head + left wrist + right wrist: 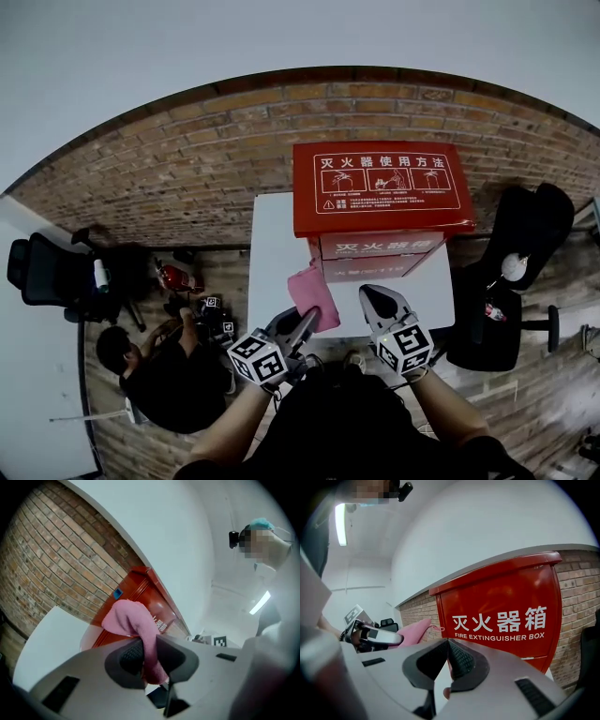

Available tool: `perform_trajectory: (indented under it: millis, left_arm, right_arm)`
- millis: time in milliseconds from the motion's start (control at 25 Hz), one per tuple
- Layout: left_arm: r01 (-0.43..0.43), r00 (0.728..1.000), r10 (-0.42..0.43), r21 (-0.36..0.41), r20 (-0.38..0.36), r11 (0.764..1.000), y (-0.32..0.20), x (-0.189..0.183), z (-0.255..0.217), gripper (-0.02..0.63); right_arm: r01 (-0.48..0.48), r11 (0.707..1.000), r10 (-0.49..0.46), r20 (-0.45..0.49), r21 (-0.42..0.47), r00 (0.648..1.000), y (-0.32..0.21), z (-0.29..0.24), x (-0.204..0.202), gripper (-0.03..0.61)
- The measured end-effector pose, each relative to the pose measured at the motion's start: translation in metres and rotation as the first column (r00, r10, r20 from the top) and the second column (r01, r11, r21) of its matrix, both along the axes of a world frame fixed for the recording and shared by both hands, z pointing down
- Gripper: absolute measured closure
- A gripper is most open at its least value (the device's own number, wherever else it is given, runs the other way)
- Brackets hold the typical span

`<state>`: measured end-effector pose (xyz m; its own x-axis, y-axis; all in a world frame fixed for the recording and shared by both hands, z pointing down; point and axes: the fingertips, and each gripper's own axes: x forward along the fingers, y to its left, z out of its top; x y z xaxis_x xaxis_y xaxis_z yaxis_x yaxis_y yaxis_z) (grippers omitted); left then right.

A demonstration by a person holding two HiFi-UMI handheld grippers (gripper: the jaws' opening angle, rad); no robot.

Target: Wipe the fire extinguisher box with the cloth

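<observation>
The red fire extinguisher box stands on a white table against the brick wall. My left gripper is shut on a pink cloth, held up just left of the box's front. In the left gripper view the cloth hangs pinched between the pads of the left gripper, with the box behind it. My right gripper is shut and holds nothing, in front of the box. In the right gripper view the closed right gripper points at the lettered box front; the cloth shows at left.
A brick wall runs behind the table. A person crouches on the floor at the left beside a black office chair. Another black chair with things on it stands at the right.
</observation>
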<state>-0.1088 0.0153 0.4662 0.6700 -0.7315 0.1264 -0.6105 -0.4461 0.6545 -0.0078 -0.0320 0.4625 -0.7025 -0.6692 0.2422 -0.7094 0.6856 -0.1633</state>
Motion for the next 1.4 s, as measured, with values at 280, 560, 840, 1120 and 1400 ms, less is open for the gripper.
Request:
perform_trajectory:
  millis: [280,560,840,1120,1400]
  left_arm:
    - [-0.032,0.999,0.036,0.144,-0.023,0.989,0.013,0.010,-0.068,0.522]
    - [-0.018,0.999,0.026,0.232,-0.032,0.973,0.018,0.015,-0.109,0.522]
    - [0.000,0.999,0.012,0.315,-0.035,0.949,0.019,0.028,-0.151,0.522]
    - [0.034,0.999,-0.026,0.357,-0.026,0.934,0.017,0.045,-0.171,0.522]
    - [0.086,0.996,-0.073,0.333,-0.051,0.939,0.013,0.053,-0.171,0.523]
  right_arm:
    - [0.039,0.999,-0.041,0.068,0.027,0.997,0.001,-0.032,-0.010,0.558]
    - [0.041,0.989,-0.057,0.113,0.139,0.992,-0.003,-0.079,-0.003,0.558]
    - [0.065,0.975,-0.098,0.151,0.212,0.984,-0.006,-0.115,0.003,0.558]
    - [0.100,0.960,-0.149,0.174,0.262,0.973,-0.010,-0.134,0.016,0.558]
    - [0.124,0.961,-0.175,0.198,0.245,0.964,-0.013,-0.130,0.027,0.558]
